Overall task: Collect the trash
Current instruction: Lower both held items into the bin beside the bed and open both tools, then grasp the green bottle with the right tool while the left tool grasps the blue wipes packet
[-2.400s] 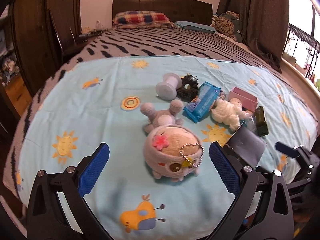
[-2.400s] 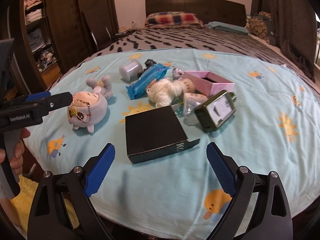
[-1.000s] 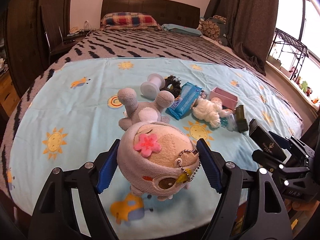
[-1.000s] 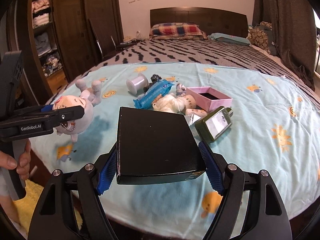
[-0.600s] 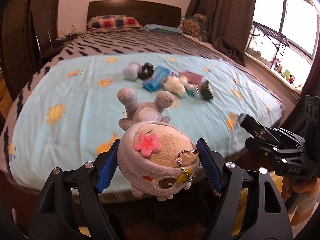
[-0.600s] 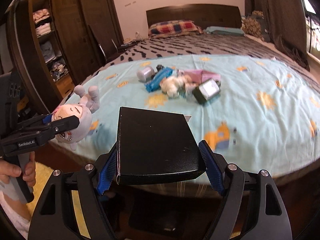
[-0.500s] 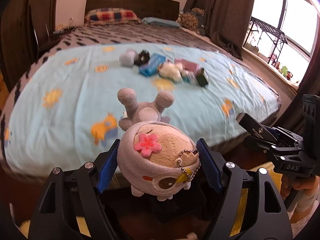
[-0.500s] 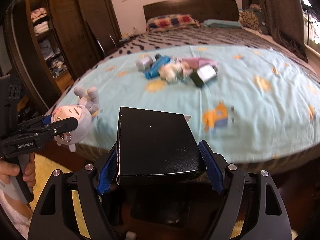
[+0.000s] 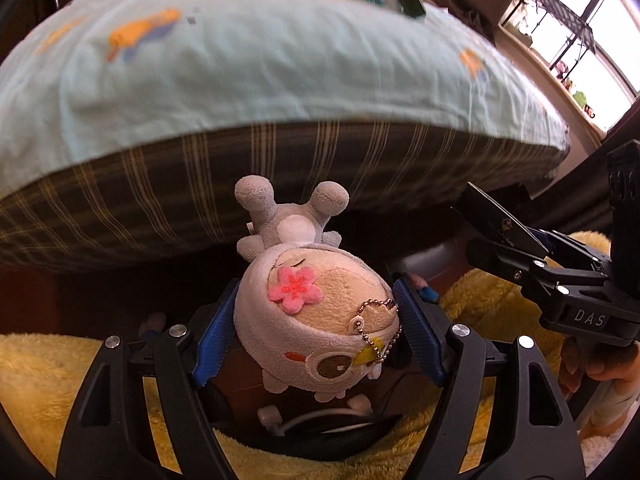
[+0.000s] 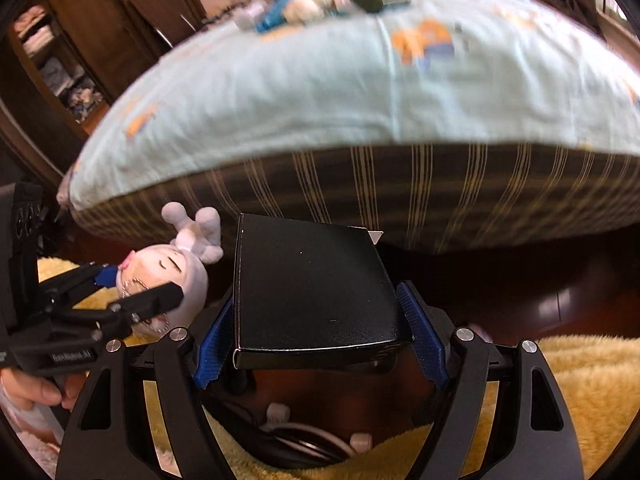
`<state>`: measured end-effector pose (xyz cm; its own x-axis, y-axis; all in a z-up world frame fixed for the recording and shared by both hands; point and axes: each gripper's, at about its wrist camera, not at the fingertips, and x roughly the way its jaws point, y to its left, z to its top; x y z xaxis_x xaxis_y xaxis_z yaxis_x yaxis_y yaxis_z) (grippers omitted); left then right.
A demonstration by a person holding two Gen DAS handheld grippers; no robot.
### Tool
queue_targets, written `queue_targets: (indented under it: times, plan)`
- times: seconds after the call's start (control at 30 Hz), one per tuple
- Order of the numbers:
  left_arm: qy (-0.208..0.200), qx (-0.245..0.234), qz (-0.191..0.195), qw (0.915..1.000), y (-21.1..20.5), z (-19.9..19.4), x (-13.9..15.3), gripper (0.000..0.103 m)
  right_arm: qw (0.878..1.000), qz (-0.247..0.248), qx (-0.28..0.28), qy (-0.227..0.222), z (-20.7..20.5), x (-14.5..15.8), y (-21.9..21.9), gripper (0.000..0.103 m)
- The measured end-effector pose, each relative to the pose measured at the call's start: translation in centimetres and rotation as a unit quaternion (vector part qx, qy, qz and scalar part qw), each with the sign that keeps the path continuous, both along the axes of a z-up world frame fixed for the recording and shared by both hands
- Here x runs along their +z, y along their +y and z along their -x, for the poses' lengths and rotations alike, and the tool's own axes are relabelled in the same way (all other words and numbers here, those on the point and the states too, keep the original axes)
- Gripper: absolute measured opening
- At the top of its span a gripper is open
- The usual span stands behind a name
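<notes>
My left gripper (image 9: 318,334) is shut on a grey plush doll (image 9: 316,316) with a pink flower and a ball chain, held upside down below the bed's edge. It also shows in the right wrist view (image 10: 168,276). My right gripper (image 10: 318,328) is shut on a flat black box (image 10: 312,284), held level in front of the bed's side. The box's edge shows in the left wrist view (image 9: 496,224). Both are held above a dark bin opening (image 10: 304,436) with white items and a cable inside.
The bed with a light blue sheet (image 9: 260,52) fills the upper view; several leftover items (image 10: 320,4) lie far back on it. A yellow fluffy rug (image 10: 580,380) covers the floor around the bin. A wardrobe (image 10: 60,52) stands at the left.
Both grippers have moved back from the bed and down below its edge, carrying the doll and the black box. The rug and the bin have come into view beneath them.
</notes>
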<state>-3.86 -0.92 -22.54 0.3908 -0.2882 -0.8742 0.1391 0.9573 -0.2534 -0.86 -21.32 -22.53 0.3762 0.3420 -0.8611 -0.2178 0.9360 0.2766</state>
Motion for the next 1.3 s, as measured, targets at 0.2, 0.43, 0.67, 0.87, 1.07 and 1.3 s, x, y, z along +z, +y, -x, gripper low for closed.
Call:
queue_targets:
  times: [0.2, 0.43, 0.67, 0.87, 1.07, 1.3]
  plan:
    - [0.040, -0.019, -0.013, 0.9989, -1.5, -1.1, -4.4, 0.072, 0.999, 0.013, -0.009, 0.038, -1.4, -3.7, -0.2, 0.078]
    - [0.044, -0.030, -0.025, 0.9983, -2.3, -2.7, -7.1, 0.072, 0.998, 0.014, -0.008, 0.067, -3.0, -6.9, -0.2, 0.078]
    - [0.053, -0.027, -0.025, 0.9980, -2.4, -2.6, -8.2, 0.074, 0.997, -0.003, -0.009, 0.071, -3.6, -8.3, -0.4, 0.084]
    - [0.036, -0.021, -0.023, 0.9989, -1.9, -3.4, -7.0, 0.083, 0.998, -0.007, -0.019, 0.058, -4.2, -6.3, -0.5, 0.088]
    - [0.004, -0.012, -0.012, 0.9998, -0.8, -2.9, -3.3, 0.083, 0.999, -0.016, -0.026, 0.018, -3.8, -2.1, -1.9, 0.088]
    - [-0.044, 0.003, 0.008, 0.9990, 0.7, -2.5, 2.5, 0.085, 0.997, -0.027, -0.033, -0.061, -3.7, 4.7, -3.9, 0.088]
